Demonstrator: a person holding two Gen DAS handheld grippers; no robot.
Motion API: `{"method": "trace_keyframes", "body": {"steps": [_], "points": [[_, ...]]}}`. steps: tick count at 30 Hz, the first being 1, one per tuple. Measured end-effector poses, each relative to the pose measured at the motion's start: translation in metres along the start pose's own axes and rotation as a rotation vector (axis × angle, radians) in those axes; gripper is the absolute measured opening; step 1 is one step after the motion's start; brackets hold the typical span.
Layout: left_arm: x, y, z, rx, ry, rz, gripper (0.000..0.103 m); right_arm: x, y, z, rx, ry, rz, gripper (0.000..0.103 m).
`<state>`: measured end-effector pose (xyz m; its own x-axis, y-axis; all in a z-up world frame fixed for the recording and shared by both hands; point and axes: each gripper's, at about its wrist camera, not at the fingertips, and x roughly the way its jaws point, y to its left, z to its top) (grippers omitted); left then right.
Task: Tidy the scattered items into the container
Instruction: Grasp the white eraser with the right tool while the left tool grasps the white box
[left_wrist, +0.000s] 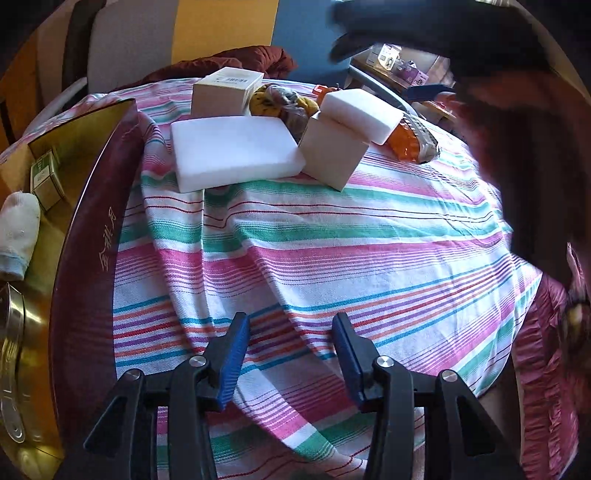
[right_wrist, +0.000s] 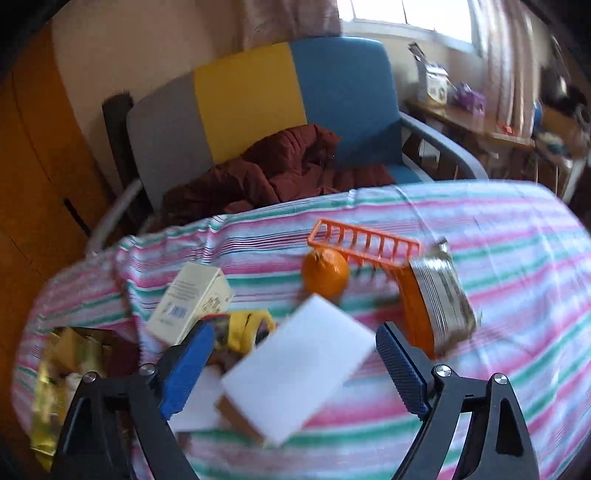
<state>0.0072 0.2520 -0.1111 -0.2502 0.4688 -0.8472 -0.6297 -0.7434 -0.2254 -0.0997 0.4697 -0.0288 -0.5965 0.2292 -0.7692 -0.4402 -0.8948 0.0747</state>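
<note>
The container (left_wrist: 92, 206), a dark red box with a gold inside, stands at the far left of the table (left_wrist: 332, 258). A small green box (left_wrist: 44, 181), a white sock (left_wrist: 18, 229) and a round metal tin (left_wrist: 14, 350) lie in it already. To the right of the container, the left gripper (left_wrist: 291, 354) hangs over bare striped cloth, its jaws apart and nothing between them. Further right of the container lies a flat white foam block (left_wrist: 232, 155), and beside it a cardboard box (left_wrist: 332, 155) with a second white block (left_wrist: 362, 114) leaning on its top. Behind these are a beige carton (left_wrist: 225, 92) and a bag of fruit (left_wrist: 284, 103). Still further from the container are an orange (right_wrist: 325, 271), an orange rack (right_wrist: 365, 243) and a foil packet (right_wrist: 443, 295). The right gripper (right_wrist: 295, 365) is spread wide above the second white block and is not pressing on it.

I judge that the tidying is partly done and a new pick is starting. The next move seems to need the right gripper to come down around that block, clench, and carry it left into the container.
</note>
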Motion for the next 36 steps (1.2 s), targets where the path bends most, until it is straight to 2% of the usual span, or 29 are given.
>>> {"method": "trace_keyframes", "body": {"steps": [2, 5, 11, 18, 23, 26, 30, 36], "points": [[-0.001, 0.001, -0.001, 0.009, -0.003, -0.003, 0.048, 0.020, 0.004, 0.003, -0.031, 0.061, -0.041, 0.090], [-0.002, 0.001, -0.001, 0.015, -0.004, -0.007, 0.048, 0.044, -0.001, -0.010, -0.041, 0.167, -0.044, 0.090], [-0.004, 0.002, -0.002, 0.010, -0.008, 0.001, 0.049, 0.015, -0.018, -0.049, -0.025, 0.113, -0.006, 0.091], [-0.009, 0.002, -0.004, 0.010, -0.011, 0.011, 0.049, -0.025, -0.040, -0.091, 0.049, 0.068, 0.041, 0.091], [-0.011, 0.002, -0.004, 0.009, -0.014, 0.024, 0.049, -0.040, -0.054, -0.113, 0.115, 0.072, 0.089, 0.091], [-0.013, 0.001, -0.005, 0.009, -0.014, 0.033, 0.049, -0.039, -0.064, -0.128, 0.138, 0.104, 0.085, 0.092], [-0.014, 0.001, -0.006, 0.010, -0.014, 0.043, 0.050, -0.044, -0.087, -0.141, 0.224, 0.088, 0.112, 0.092], [-0.006, -0.007, -0.004, -0.006, -0.004, 0.029, 0.049, -0.070, -0.120, -0.150, 0.353, 0.019, 0.140, 0.092]]}}
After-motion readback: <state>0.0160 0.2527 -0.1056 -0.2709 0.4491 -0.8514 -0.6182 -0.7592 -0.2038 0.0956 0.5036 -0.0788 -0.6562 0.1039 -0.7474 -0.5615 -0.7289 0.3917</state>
